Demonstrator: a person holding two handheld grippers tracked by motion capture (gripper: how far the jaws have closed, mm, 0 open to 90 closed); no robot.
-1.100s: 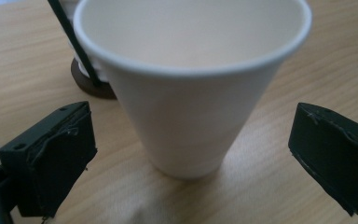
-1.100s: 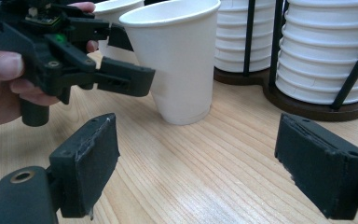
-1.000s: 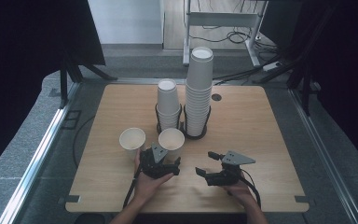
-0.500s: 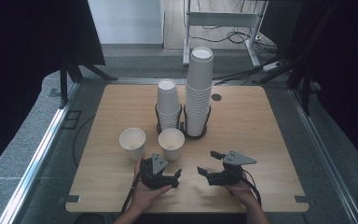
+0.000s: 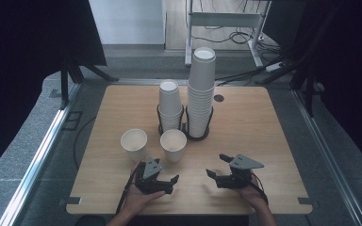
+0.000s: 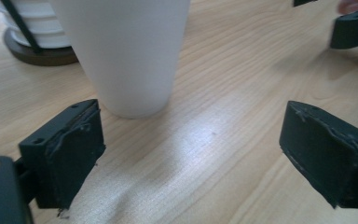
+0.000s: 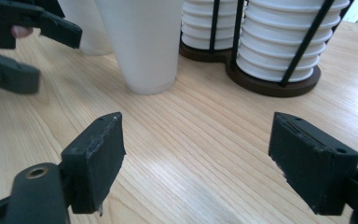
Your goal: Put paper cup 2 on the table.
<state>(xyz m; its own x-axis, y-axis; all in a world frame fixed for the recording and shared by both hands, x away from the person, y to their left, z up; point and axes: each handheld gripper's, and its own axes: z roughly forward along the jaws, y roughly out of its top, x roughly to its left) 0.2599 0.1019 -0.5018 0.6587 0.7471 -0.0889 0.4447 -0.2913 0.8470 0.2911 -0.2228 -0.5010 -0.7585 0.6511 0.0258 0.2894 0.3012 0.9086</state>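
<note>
A dark-walled bay surrounds a pale wooden counter (image 5: 264, 141), with cables and a metal frame on the floor beyond its far edge. At the back of the counter stand two stacks in black wire holders: a short stack (image 5: 170, 106) and a tall stack (image 5: 201, 92). In front of them stand two loose cups, upright and apart: the left cup (image 5: 134, 145) and the near cup (image 5: 173, 145).

The left gripper (image 5: 167, 181) sits just short of the near cup, released, nothing between its pads; its jaws have just been closing a little. In the left gripper view that cup (image 6: 128, 51) stands ahead and left of the gap, not centred. The right gripper (image 5: 219, 165) rests well to the right, released and empty, its jaws also just narrowed; its own view shows the near cup (image 7: 142, 42) and the holder's base (image 7: 270, 81).

The work looks like picking up the near cup. To do it well, I would reopen the left jaws wider than the cup, swing left until the cup sits centred, go forward low, and squeeze gently at mid-wall, since thin paper crushes and a nudge could tip it into the holder.
</note>
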